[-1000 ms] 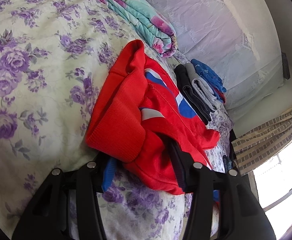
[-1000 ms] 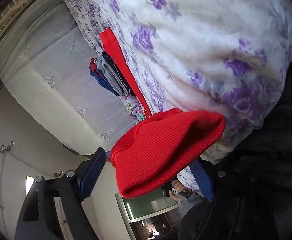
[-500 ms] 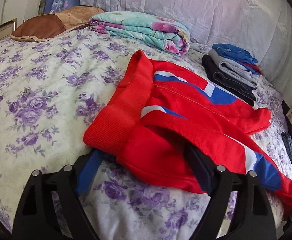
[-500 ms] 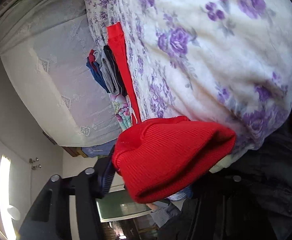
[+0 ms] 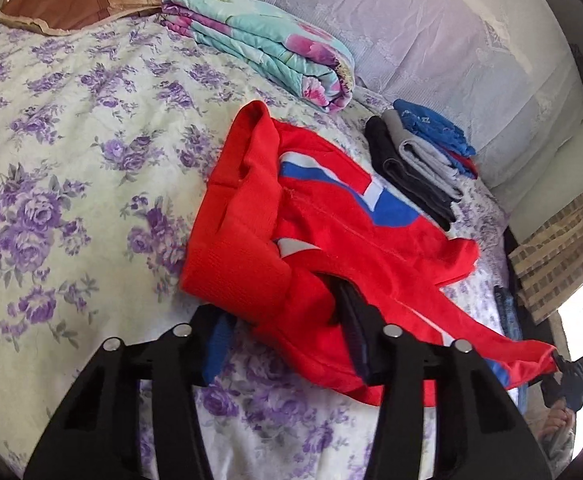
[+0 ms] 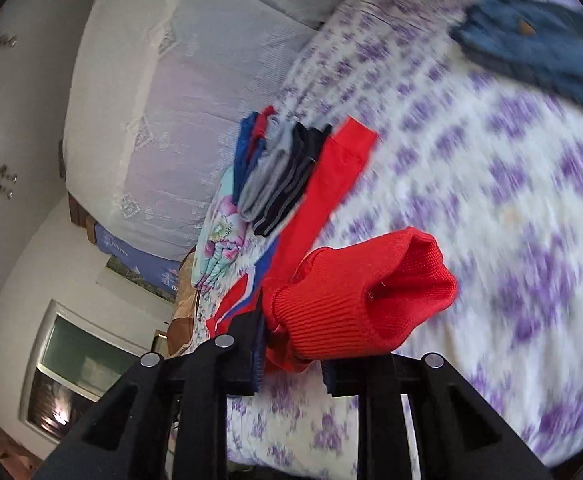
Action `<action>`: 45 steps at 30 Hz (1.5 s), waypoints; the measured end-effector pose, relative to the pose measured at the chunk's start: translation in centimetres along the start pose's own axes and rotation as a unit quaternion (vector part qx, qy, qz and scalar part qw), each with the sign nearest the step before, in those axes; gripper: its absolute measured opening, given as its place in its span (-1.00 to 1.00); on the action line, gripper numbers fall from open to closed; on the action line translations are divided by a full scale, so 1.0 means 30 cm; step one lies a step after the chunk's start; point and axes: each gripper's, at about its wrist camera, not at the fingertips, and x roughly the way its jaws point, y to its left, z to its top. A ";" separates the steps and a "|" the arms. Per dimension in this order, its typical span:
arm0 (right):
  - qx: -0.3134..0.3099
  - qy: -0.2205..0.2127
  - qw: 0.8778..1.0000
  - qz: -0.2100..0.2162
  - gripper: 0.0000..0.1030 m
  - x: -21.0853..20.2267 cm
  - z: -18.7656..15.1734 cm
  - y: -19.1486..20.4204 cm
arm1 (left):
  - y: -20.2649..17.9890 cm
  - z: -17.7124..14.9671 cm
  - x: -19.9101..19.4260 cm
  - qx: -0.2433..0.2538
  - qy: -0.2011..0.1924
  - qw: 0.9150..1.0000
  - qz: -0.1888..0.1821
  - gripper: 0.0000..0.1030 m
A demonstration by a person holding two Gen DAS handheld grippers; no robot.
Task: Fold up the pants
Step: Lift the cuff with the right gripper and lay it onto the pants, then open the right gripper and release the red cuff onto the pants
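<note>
— Where are the pants (image 5: 331,224) placed?
— They are spread on the bed (image 5: 71,160), nearest the camera. A stack of folded clothes (image 5: 423,160) is set just beyond them, to the right.
— And behind?
— A folded blanket (image 5: 267,44) is laid farther back, with a pillow (image 5: 83,0) to its left.

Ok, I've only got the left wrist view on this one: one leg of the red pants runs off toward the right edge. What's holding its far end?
Observer: The right gripper. Its fingers are closing, with the leg's ribbed cuff bunched between them.
Operator: Anything else loose on the bed out that way?
Observer: Yes, a blue denim garment lies on the bedspread beyond the cuff and apart from it. It is blurred.
</note>
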 end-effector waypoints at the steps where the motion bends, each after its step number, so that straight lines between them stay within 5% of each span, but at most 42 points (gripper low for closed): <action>1: -0.039 -0.010 0.999 0.002 -0.59 0.015 0.055 0.053 | 0.000 0.015 -0.008 -0.008 0.004 1.000 -0.015 -0.18; 5: -0.154 0.001 0.988 0.018 -0.59 0.069 0.147 0.130 | -0.010 0.002 -0.025 -0.012 0.009 1.000 -0.027 -0.25; 10: -0.064 0.122 0.987 -0.085 -0.63 0.176 0.025 -0.274 | 0.074 -0.073 0.027 -0.053 0.042 0.997 -0.025 -0.45; 12: -0.034 0.115 0.992 -0.048 -0.56 0.159 -0.022 -0.344 | 0.085 -0.082 0.030 -0.061 0.042 0.997 -0.027 -0.46; 14: -0.030 0.093 0.995 -0.022 0.02 0.131 -0.026 -0.329 | 0.077 -0.076 0.022 -0.065 0.041 0.997 -0.025 -0.46; 16: -0.016 0.077 0.997 0.011 0.28 0.108 -0.027 -0.315 | 0.067 -0.070 0.028 -0.073 0.038 0.996 -0.022 -0.19; 21: 0.031 0.074 0.996 0.031 0.26 0.088 -0.019 -0.344 | 0.064 -0.057 0.058 -0.071 0.033 0.997 -0.017 -0.20; 22: 0.040 0.073 0.996 0.036 0.23 0.088 -0.027 -0.347 | 0.072 -0.051 0.057 -0.076 0.033 0.996 -0.019 -0.35; 30: 0.072 0.102 0.992 0.025 -0.32 0.190 0.029 -0.325 | 0.081 0.078 -0.006 -0.087 0.007 0.996 -0.029 -0.47; 36: -0.097 0.030 0.994 0.031 -0.45 0.226 0.211 -0.053 | -0.025 0.177 -0.080 -0.046 -0.039 0.997 -0.049 -0.48; 37: -0.132 0.028 0.990 0.036 -0.27 0.213 0.215 -0.034 | -0.028 0.168 -0.092 -0.039 -0.043 0.997 -0.050 -0.48; 38: -0.156 0.044 0.987 0.014 0.41 0.213 0.210 -0.046 | -0.018 0.143 -0.097 -0.036 -0.042 0.997 -0.049 -0.48; 39: -0.158 0.057 0.985 -0.049 0.65 0.211 0.195 -0.100 | 0.002 0.117 -0.090 -0.038 -0.035 0.998 -0.044 -0.47; 40: -0.132 0.055 0.984 -0.105 0.72 0.192 0.184 -0.171 | 0.030 0.089 -0.072 -0.045 -0.019 0.998 -0.036 -0.47; 41: -0.077 0.059 0.987 -0.127 0.56 0.166 0.171 -0.258 | 0.069 0.055 -0.041 -0.059 0.003 0.998 -0.025 -0.47; 43: 0.030 0.049 0.995 -0.083 0.33 0.094 0.145 -0.370 | 0.124 0.009 0.005 -0.082 0.025 0.996 -0.011 -0.47; 45: 0.041 0.023 0.997 -0.060 0.32 0.031 0.125 -0.374 | 0.151 -0.012 0.017 -0.094 0.020 0.995 -0.023 -0.47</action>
